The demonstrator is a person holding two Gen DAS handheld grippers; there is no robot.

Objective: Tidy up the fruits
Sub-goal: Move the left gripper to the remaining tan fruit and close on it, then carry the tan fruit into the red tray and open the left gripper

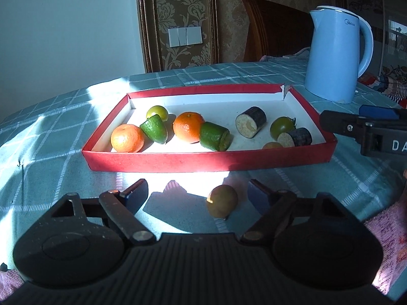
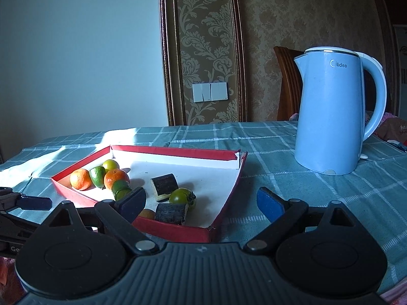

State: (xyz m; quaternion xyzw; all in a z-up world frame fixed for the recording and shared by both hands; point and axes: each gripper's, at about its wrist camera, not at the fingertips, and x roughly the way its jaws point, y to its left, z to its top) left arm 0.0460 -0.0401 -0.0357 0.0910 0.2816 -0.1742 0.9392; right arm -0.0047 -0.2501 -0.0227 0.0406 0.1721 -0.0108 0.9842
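Note:
A shallow red box on the checked tablecloth holds two oranges, green fruit pieces, a green tomato, dark cut cylinders and other small fruits. A brownish round fruit lies on the cloth outside the box, between the open fingers of my left gripper, nearer the right finger. My right gripper is open and empty, low over the box's near right corner. The right gripper also shows at the right edge of the left wrist view.
A light blue electric kettle stands on the table behind the box's right end; it also shows in the right wrist view. A wooden chair back stands behind the table. Sunlight falls across the box's left half.

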